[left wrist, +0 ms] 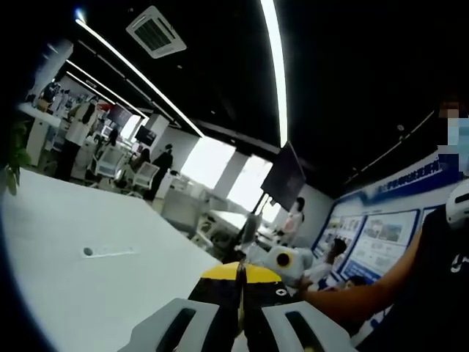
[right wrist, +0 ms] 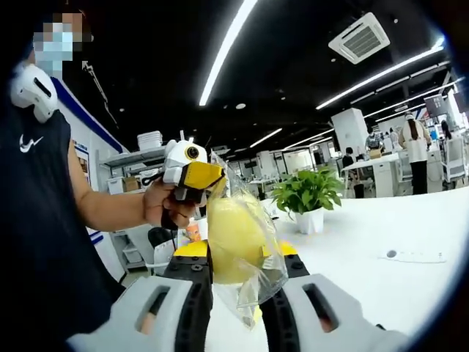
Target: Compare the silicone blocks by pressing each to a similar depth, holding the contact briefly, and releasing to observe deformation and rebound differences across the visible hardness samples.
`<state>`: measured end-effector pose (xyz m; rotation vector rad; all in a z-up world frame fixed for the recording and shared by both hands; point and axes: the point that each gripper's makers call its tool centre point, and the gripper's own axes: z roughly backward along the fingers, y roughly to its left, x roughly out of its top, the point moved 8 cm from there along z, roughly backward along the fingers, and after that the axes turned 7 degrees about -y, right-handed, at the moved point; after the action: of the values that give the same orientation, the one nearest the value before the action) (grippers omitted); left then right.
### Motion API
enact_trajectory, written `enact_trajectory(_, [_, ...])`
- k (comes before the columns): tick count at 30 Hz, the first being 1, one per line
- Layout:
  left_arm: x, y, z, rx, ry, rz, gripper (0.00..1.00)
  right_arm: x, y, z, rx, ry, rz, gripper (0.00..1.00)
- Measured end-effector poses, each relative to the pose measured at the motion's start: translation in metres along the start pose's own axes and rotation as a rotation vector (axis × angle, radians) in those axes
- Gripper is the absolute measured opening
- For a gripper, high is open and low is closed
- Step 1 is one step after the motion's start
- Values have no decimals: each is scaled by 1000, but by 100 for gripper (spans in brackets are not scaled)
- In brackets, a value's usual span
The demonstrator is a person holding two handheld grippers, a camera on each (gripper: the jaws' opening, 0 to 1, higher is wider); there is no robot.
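Yellow block in clear bag (right wrist: 238,246) clamped between right gripper (right wrist: 236,293) fingers, bag rising above fingertips | right gripper view: left gripper (right wrist: 189,176) pinches bag top, person's hand (right wrist: 163,204) on it | left gripper view: left gripper (left wrist: 240,312) fingers together on a thin edge; white table (left wrist: 88,279) beyond.

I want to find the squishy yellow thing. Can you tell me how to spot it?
Look along the long white table, past the potted plant, to the right gripper at the near edge. Its jaws pinch a crinkly clear bag holding a yellow block, the only wrapped thing here.
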<state>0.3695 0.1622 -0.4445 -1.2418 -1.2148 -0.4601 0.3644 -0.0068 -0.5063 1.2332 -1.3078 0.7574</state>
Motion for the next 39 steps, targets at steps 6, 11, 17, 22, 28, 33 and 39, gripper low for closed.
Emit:
enact_trajectory(6, [-3, 3, 4, -3, 8, 7, 0, -1, 2, -1, 6, 37, -33, 13])
enact_trajectory(11, [-4, 2, 5, -12, 12, -36, 0, 5, 1, -1, 8, 88, -41, 9])
enact_trajectory(17, [-4, 2, 6, -22, 31, -64, 0, 8, 1, -1, 7, 141, -57, 6])
enact_trajectory(22, [-9, 5, 7, -9, 62, -71, 0, 4, 1, 0, 2, 183, -79, 3])
enact_trajectory(28, [-12, 6, 7, -23, 79, -106, 0, 2, 1, 1, 4, 204, -93, 2])
enact_trajectory(33, [-11, 5, 6, -36, 71, -155, 0, 4, 0, 2, 6, 208, -89, 1])
enact_trajectory(39, [-12, 5, 7, -30, 73, -107, 0, 5, 1, 2, 10, 214, -74, 0])
